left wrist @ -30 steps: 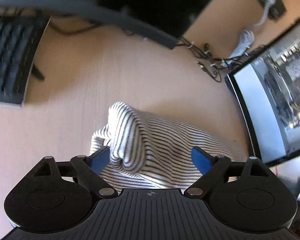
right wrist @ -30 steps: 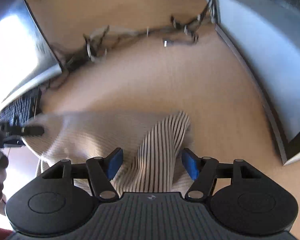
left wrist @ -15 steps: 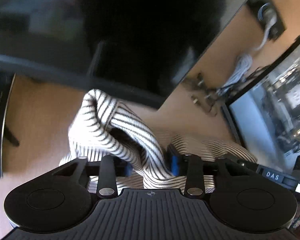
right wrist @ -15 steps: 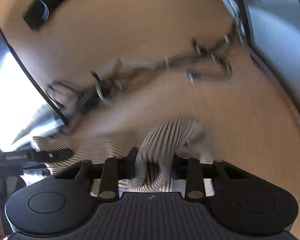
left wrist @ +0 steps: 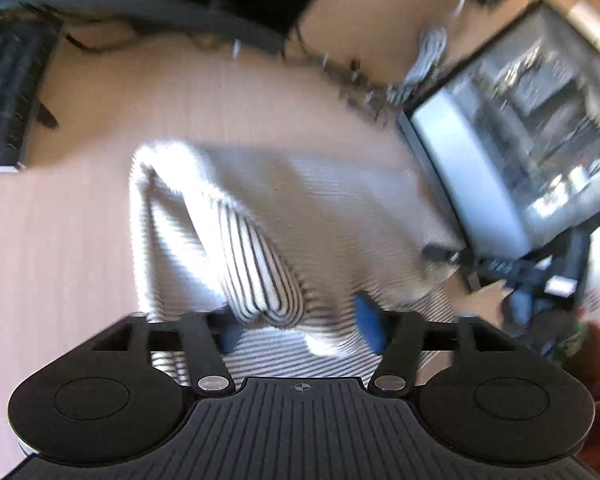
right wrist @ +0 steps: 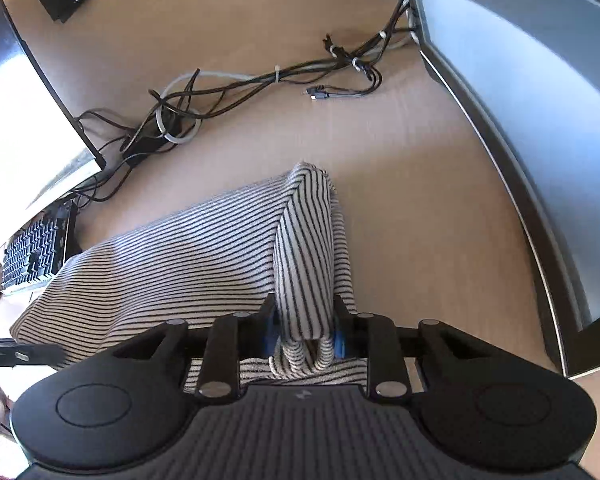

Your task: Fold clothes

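On a pale wooden tabletop [right wrist: 420, 208] crowded with screens and cabling, a striped garment [right wrist: 172, 264] lies spread between two hand-held grippers. At far left in the left wrist view, a black keyboard [left wrist: 4, 96] sits at the tabletop's edge, well apart from the cloth. The left gripper [left wrist: 300, 326] hangs over the near-left part of the garment, its jaws opening wide; a rolled fold of the striped cloth [left wrist: 260, 280] droops between the blue pads [left wrist: 370, 320], but the blurred view shows neither pad pressing on it. Behind the cloth, a tangle of dark cables [right wrist: 236, 92] trails across the wood from a dark-framed monitor [right wrist: 20, 112] on the left to another screen on the right. The right gripper [right wrist: 304, 336] sits at the garment's right end, where a raised ridge of the fabric [right wrist: 306, 248] runs up from the flat cloth and down between its jaws. Those jaws are opening, yet the blue pads still touch the bunched stripes on both sides. To the right, the large silver-faced monitor [right wrist: 540, 128] curves along the tabletop's edge, near the cloth but not touching it. At the lower left of the right wrist view, a dark tip of the other gripper pokes in just beside the garment's corner.
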`<state>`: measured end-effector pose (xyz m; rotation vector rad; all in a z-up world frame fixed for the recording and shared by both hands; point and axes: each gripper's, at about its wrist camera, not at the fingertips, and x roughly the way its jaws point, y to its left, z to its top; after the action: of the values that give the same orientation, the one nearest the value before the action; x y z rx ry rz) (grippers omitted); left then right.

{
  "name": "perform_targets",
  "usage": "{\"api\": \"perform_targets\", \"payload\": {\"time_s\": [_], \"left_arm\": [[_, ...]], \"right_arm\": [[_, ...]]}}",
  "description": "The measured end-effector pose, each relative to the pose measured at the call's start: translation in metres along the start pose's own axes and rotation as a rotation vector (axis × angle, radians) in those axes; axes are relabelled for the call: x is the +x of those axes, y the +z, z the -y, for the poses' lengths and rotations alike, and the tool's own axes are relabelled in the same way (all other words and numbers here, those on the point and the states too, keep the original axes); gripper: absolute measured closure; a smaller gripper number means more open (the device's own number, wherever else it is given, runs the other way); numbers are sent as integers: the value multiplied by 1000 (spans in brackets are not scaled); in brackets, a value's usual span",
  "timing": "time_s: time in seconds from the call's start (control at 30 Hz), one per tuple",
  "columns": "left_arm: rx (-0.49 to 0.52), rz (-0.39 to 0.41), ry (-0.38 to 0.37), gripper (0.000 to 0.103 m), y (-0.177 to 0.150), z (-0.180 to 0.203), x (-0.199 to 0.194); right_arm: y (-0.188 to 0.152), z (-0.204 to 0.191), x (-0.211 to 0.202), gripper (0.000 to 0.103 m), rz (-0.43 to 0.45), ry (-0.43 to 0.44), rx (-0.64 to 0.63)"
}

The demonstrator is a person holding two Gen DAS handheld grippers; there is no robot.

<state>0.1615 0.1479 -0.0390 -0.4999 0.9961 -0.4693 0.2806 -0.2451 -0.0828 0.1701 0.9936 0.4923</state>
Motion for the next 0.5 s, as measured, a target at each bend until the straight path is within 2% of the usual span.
{"api": "perform_targets", "payload": {"time_s": [0.07, 0.17, 0.2, 0.33, 0.37, 0.4, 0.43, 0.5], "left_arm": [[-38, 63, -11, 15, 8, -7, -14], [-97, 120, 23, 15, 20, -15, -18], [-109, 117, 33, 15, 21, -16, -14], [-126, 15, 64, 15, 15, -13, 21], [-129, -9, 82, 19, 14, -12, 30], [-134, -30, 102, 31, 13, -13, 38], [-143, -40, 107, 37, 15, -15, 45], [-145, -38, 108, 48, 24, -17, 57]], "right_arm": [[3, 1, -5, 60, 26, 9, 18], [4, -1, -8, 46, 54, 27, 18], [4, -3, -4, 43, 47, 30, 12], [-1, -16, 18, 42, -13, 26, -26], [-3, -21, 19, 43, -10, 15, -48], [-6, -25, 20, 50, -4, 1, -71], [-6, -29, 20, 54, 5, -10, -86], [2, -29, 23, 72, 22, -6, -84]]}}
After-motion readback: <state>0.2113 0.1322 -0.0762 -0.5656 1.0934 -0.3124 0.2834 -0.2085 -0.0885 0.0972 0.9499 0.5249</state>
